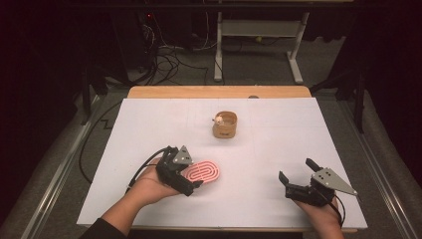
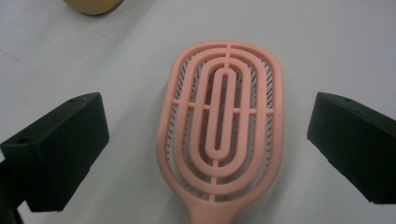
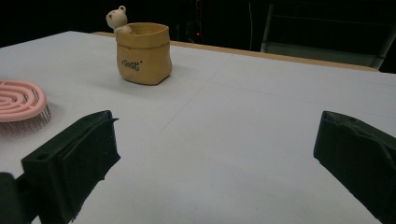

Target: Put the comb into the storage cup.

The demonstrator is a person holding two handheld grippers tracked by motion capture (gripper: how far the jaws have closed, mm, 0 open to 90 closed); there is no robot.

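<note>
Pink oval plastic hairbrush [image 2: 223, 121] with concentric slotted ribs, lying bristles-down on the white table sheet [image 1: 278, 149] between the spread jaws of the left gripper [image 1: 191, 180].

Both jaws stand wide of the brush head, touching nothing; its handle runs back toward that gripper. The right gripper [image 1: 298, 175], well off to the side, is likewise spread over bare sheet. A tan sack-shaped ceramic pot [image 3: 142, 53] with a small bear figure on its rim stands beyond both.

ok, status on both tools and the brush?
Left tool open, jaws either side of pink hairbrush, no contact. Right tool open, holding nothing. Brush flat on table, bristles down. Tan bear pot well clear.
</note>
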